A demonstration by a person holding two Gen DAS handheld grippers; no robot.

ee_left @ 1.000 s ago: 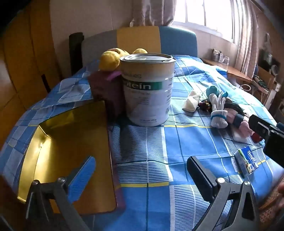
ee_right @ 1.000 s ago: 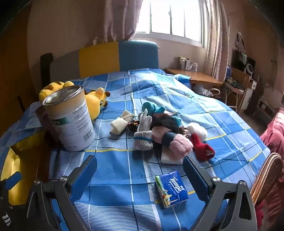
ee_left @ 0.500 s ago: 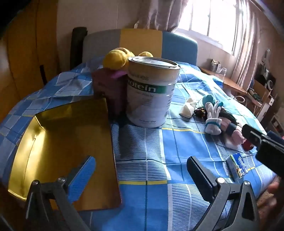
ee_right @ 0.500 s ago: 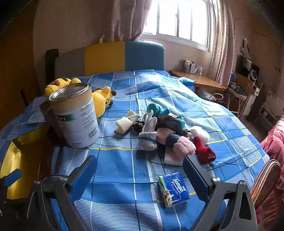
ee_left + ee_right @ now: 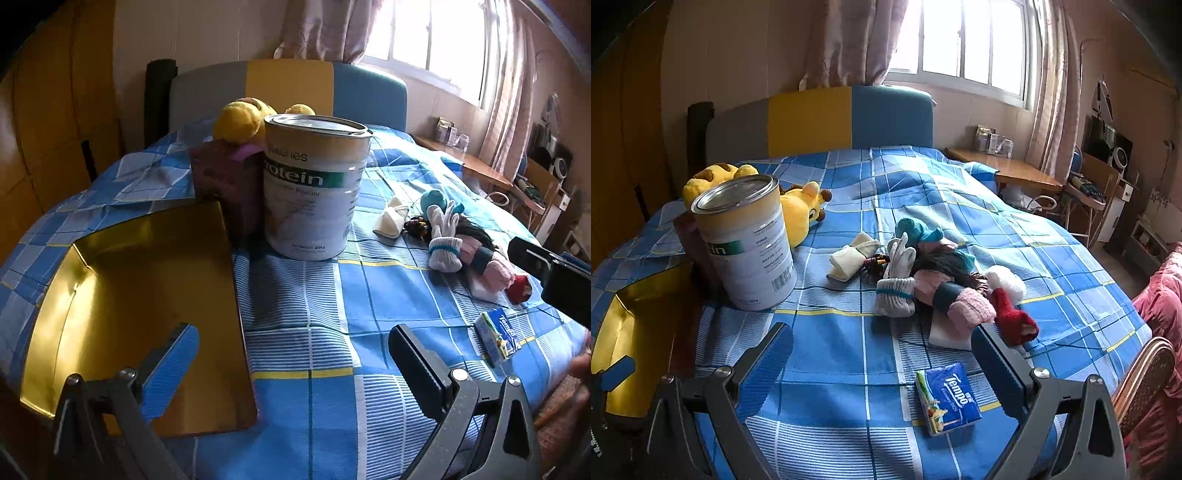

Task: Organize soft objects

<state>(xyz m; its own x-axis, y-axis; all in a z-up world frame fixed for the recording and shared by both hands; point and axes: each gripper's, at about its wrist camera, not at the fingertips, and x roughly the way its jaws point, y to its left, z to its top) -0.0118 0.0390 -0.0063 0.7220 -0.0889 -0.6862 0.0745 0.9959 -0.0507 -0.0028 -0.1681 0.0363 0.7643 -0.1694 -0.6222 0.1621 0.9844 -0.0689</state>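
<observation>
Soft objects: biggest is the yellow plush toy (image 5: 798,214), lying on the bed (image 5: 960,206) behind the protein tin (image 5: 746,240), near the headboard; its long axis runs roughly left-right in the right wrist view, head end toward the bed's middle. In the left wrist view the tin hides most of it.

Next, the sock-and-glove pile (image 5: 945,280) mid-bed: a loose heap, no single axis. White glove (image 5: 899,254) has fingers pointing up toward the headboard, cuff toward the camera. Pink sock (image 5: 969,308) and red sock (image 5: 1012,319) lie at the near right edge of the pile, slanting down toward the right. Cream rolled sock (image 5: 853,254) sits just left of the pile, apart, axis diagonal.

Gold tray (image 5: 122,295) lies open at the left bed edge, empty (likely the drop target, hence placed within the left side's reach). Tin and maroon box (image 5: 225,184) stand just behind it. Tissue pack (image 5: 947,397) lies flat nearest the right tongs.

Left tongs (image 5: 291,363) released, hovering over the tray's edge and bedspread. Right tongs (image 5: 882,360) released, empty, aimed at the pile, so that grab looks to be next.
</observation>
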